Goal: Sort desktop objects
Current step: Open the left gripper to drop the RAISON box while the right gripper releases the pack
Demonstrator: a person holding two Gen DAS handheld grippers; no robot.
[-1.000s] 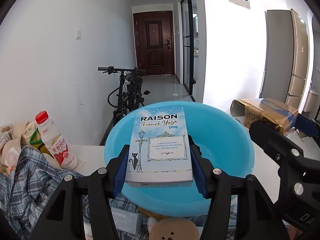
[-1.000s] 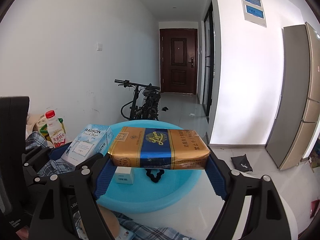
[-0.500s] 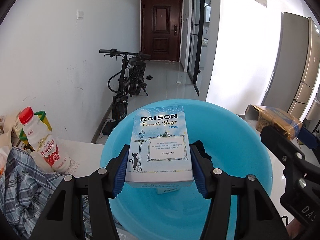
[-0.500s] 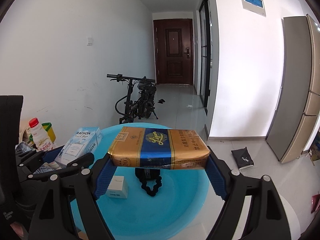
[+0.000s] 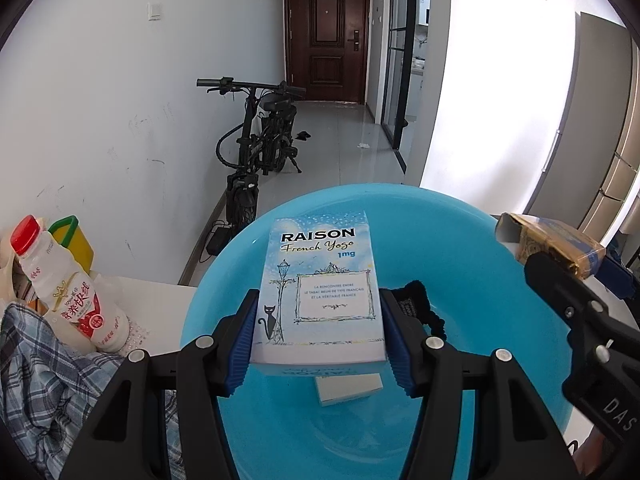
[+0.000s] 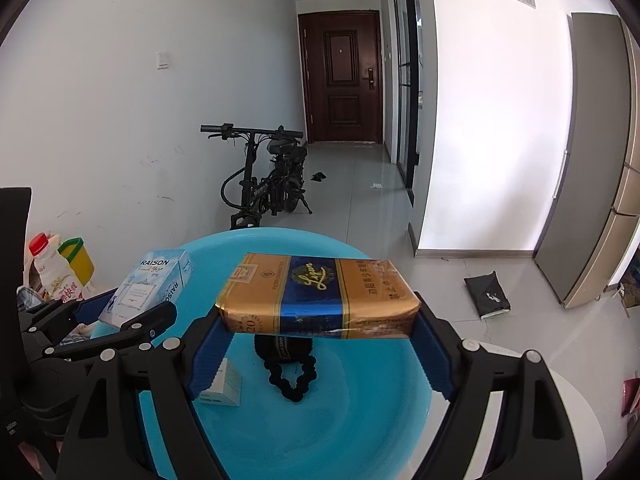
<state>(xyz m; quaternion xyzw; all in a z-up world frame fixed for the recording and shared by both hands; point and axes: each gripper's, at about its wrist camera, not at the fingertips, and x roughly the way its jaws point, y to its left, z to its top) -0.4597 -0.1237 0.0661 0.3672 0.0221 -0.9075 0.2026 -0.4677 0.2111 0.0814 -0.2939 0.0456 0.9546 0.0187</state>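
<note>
Pale-blue "RAISON French Yogo" box (image 5: pixel 320 292) pinched in left jaws, gold-blue carton (image 6: pixel 318 296) in right jaws.

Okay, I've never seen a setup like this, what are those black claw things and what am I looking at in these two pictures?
They are handheld two-finger grippers, one in each of a person's hands, each with a fisheye camera looking along its fingers. One picture comes from the left gripper, clamped on a light blue Raison box. The other comes from the right gripper, clamped on a gold and blue carton. Both hang over a blue basin, which holds a small white box and a black hair tie. Beside the basin stand a drink bottle and checked cloth.
</note>
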